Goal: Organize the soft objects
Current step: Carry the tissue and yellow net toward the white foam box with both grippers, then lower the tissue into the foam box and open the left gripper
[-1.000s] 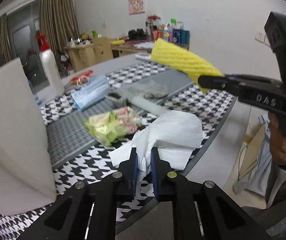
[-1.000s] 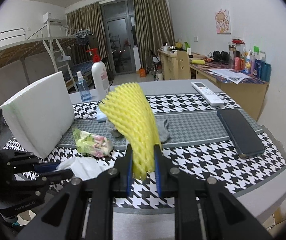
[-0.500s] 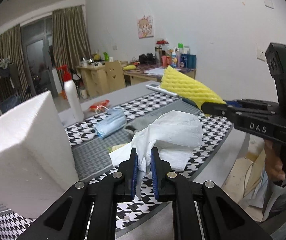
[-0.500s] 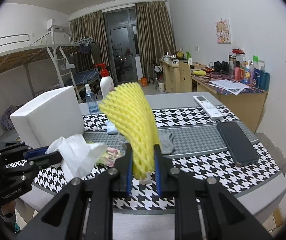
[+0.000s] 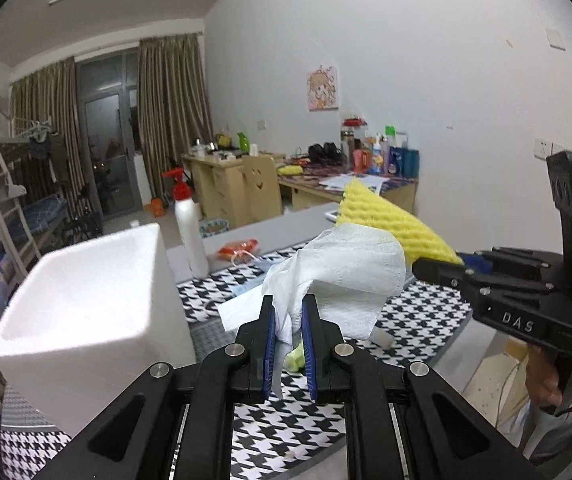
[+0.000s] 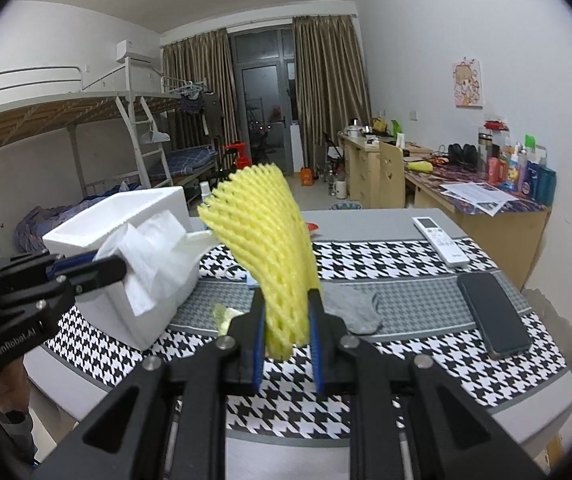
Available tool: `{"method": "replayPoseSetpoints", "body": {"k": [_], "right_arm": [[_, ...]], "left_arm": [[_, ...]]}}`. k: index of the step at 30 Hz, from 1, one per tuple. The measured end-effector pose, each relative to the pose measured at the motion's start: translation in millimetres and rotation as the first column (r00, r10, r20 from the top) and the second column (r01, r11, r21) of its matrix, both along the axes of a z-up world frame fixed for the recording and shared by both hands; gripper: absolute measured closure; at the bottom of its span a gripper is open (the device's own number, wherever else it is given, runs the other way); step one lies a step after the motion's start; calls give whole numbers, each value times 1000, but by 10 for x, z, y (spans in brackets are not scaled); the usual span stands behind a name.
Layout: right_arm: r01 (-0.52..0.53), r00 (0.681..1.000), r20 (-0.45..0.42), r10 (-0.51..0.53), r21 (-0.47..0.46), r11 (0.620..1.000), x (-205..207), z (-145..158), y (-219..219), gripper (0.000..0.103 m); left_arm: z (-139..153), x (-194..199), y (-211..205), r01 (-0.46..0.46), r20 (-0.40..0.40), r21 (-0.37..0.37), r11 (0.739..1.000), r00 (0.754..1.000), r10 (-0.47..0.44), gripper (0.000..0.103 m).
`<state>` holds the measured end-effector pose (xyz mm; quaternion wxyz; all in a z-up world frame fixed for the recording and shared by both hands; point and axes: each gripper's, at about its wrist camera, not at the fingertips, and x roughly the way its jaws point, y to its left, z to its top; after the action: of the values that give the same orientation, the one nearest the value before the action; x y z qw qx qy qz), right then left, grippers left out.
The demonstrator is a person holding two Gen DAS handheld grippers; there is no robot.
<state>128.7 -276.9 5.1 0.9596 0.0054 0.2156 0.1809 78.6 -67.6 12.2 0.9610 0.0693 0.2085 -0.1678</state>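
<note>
While the white tissue is pinched by the left gripper and the yellow foam net by the right gripper, above the table near the foam box, either could be dropped if squeezed loosely.

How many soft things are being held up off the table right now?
2. A white tissue is pinched in the left tool, beside the foam box. A yellow foam net is pinched in the right tool.
</note>
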Motion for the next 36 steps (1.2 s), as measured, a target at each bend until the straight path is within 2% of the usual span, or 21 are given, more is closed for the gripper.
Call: {"method": "replayPoseSetpoints", "body": {"k": [5,13,19,29,36], "right_arm": [[1,1000,20,-1,-2,1000,62,92,89,81],[-33,999,39,32,8,999,131,263,245,81],[-52,997,53,51,15,999,178,369,333,81],[-105,992,76,104,12,994,265,482,543,81],[-152,985,80,152,1,988,366,514,717,81]], "left_arm": [[167,17,153,-30,32,-42,999,999,32,90],[377,102,325,-79,62,-62,995,995,83,90],[459,206,446,-135,53,-80,988,989,140,90],[566,280,605,-188,85,-88,978,977,195,90],[592,308,747,-263,99,-87,961,957,271,90]]}}
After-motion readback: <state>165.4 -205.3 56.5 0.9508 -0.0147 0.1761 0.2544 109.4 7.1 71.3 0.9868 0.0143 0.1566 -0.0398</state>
